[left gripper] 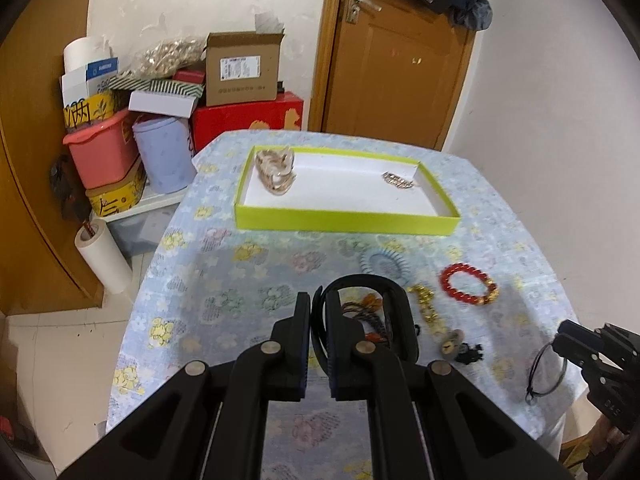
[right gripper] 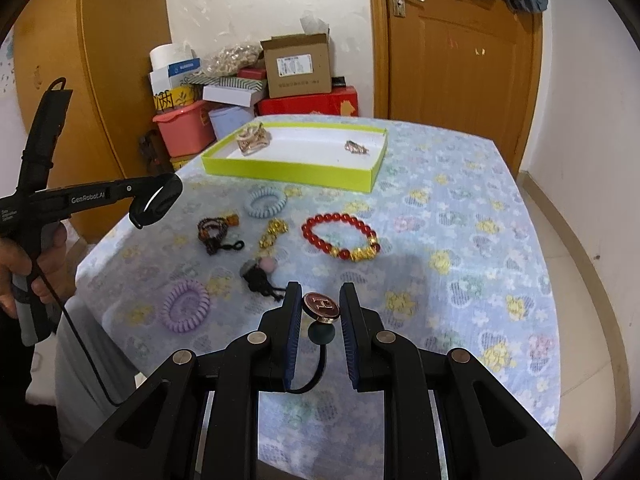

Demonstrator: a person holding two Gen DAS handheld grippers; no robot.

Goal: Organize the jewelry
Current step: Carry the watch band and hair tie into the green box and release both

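Purple hair coil (right gripper: 185, 305) — right view only

Button hair tie (right gripper: 321, 305) between tongs (right gripper: 320, 304) (parted)

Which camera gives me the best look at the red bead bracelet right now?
The right wrist view: the red bead bracelet lies whole and sharp on the tablecloth, gold beads visible, nothing covering it. The left wrist view also shows the full loop, but smaller and blurrier, off to the right.
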